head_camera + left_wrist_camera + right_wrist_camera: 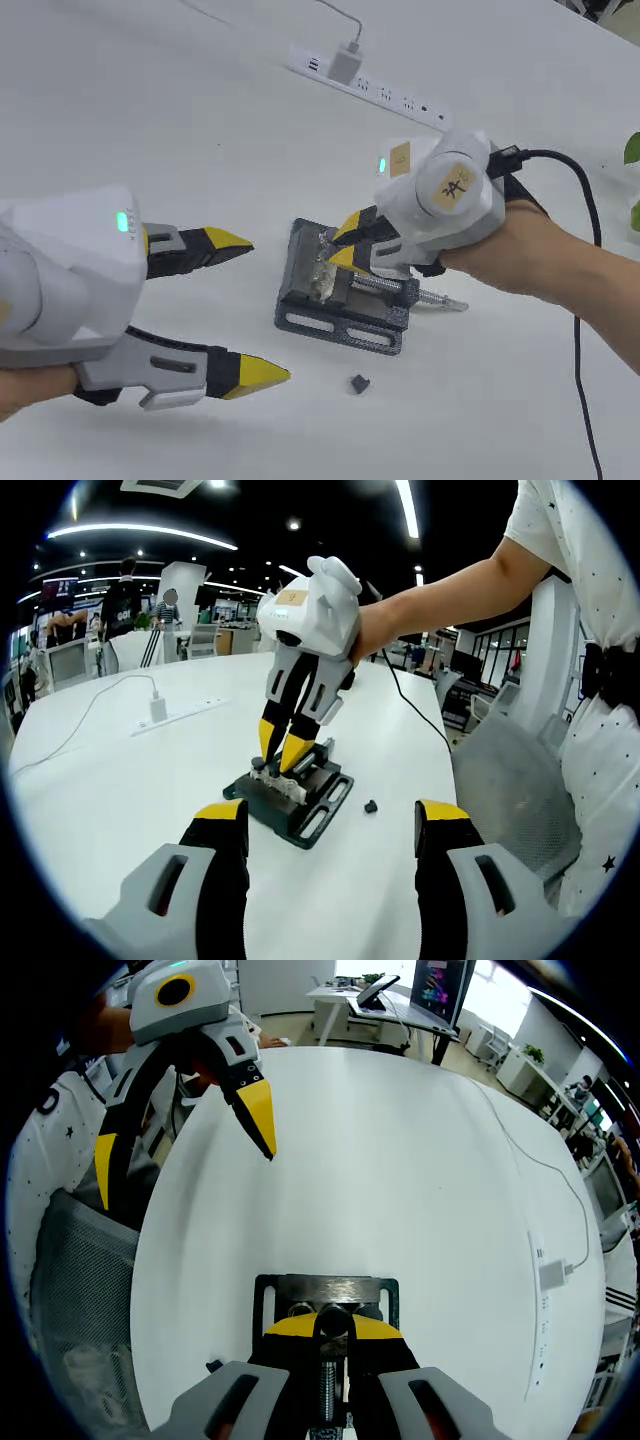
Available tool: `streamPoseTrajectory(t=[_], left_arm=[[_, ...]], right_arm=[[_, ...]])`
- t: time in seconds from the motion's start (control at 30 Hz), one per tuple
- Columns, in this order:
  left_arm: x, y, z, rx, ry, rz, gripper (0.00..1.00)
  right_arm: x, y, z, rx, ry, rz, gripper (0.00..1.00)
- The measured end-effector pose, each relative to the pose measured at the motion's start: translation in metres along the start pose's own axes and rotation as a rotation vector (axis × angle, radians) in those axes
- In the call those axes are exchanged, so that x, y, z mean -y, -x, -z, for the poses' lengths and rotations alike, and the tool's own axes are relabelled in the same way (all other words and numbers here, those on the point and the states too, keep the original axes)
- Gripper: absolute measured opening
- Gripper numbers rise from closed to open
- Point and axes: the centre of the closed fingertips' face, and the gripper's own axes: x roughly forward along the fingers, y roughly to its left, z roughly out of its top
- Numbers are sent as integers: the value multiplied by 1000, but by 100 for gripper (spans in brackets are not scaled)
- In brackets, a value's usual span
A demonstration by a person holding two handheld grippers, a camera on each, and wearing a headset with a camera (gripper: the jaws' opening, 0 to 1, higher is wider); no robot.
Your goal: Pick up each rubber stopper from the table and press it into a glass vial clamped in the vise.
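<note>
Grip on your right side is narrow: your right gripper (338,247) has its yellow tips drawn close together right over the vise (340,325). In the right gripper view those tips (333,1330) pinch a small dark piece that looks like a rubber stopper (333,1318), directly above the vise's screw (325,1385). Whether it is seated in a vial you cannot tell from here. Just below those tips in the head view, pale glass vials (320,283) sit clamped between the vise's blocks. The screw's bare end pokes out under the body of your right gripper, on the side of your wrist. Your left gripper (262,310) is spread wide with nothing between its tips. It is off to the side of the vise, apart from it, with both tips pointing toward it. In the left gripper view the vise (318,820) sits straight ahead in the gap between your own jaws, and your right gripper (282,755) comes down onto it from above. A spare stopper (359,383) lies loose on the white table (180,130). It is just past your left gripper's nearer tip and just beside the vise's corner, touching neither. Beyond your right gripper lies a white power strip (380,93) with a charger (345,65) plugged into it. A black cable (583,300) leaves the back of your right gripper and runs alongside your forearm.
</note>
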Motion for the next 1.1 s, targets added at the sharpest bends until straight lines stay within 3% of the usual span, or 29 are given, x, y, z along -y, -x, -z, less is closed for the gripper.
streamPoseTrajectory(t=[0.57, 0.83, 1.1], left_arm=[[1, -1, 1, 6, 4, 5, 65], [0, -2, 0, 7, 5, 6, 65], [0, -3, -1, 11, 9, 8, 64]], right_arm=[[0, -2, 0, -20, 32, 8, 5], [1, -2, 0, -16, -6, 11, 5], [1, -3, 1, -13, 4, 34, 4]])
